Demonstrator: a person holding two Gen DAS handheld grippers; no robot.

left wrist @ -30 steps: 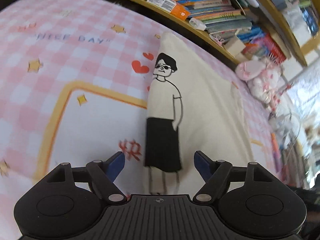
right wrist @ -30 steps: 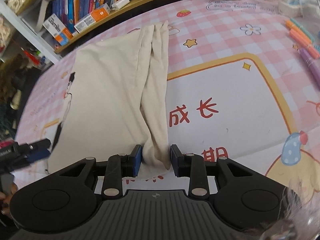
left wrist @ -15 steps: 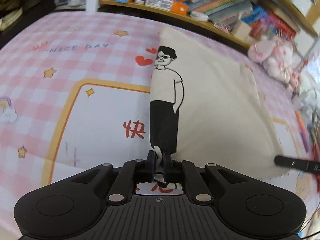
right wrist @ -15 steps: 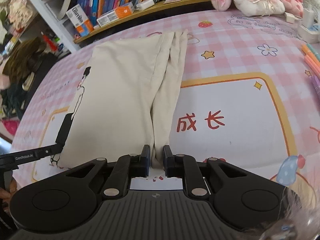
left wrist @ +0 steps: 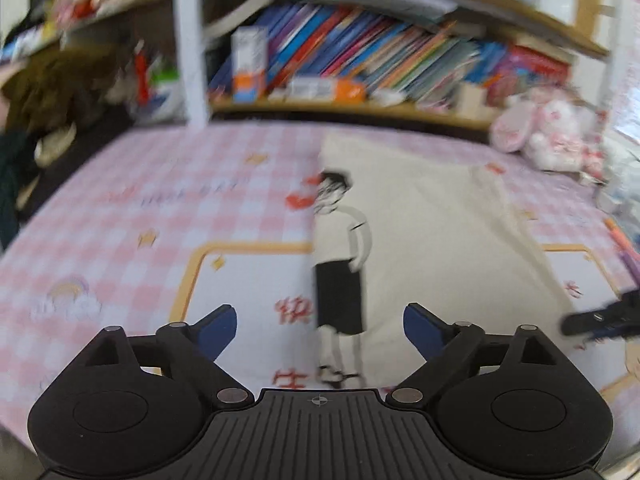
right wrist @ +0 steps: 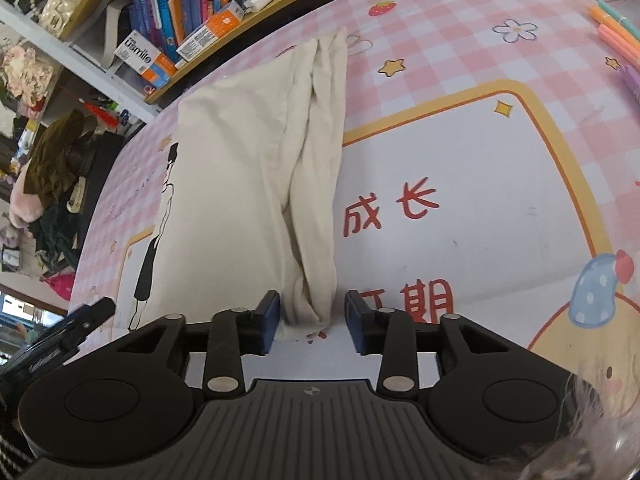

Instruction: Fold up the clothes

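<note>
Cream shirt (right wrist: 240,184) lengthwise twd shelf (right wrist: 256,20)

Crowded bookshelf (left wrist: 360,64) (wooden) behind pink checked tabletop (right wrist: 460,64).

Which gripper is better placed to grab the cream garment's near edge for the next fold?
Right. The right gripper is open astride the cream garment's bunched end; the left gripper is open above it.

On the pink checked tablecloth (right wrist: 460,92), large red characters read "成长" (right wrist: 390,210); nearer the camera another red character, "期" (right wrist: 428,300), shows beside a partly hidden one. A white and orange box (right wrist: 146,60) on the bookshelf (right wrist: 240,28) reads "tiamlio", as far as it can be made out. The left wrist view is too blurred to read any text.
</note>
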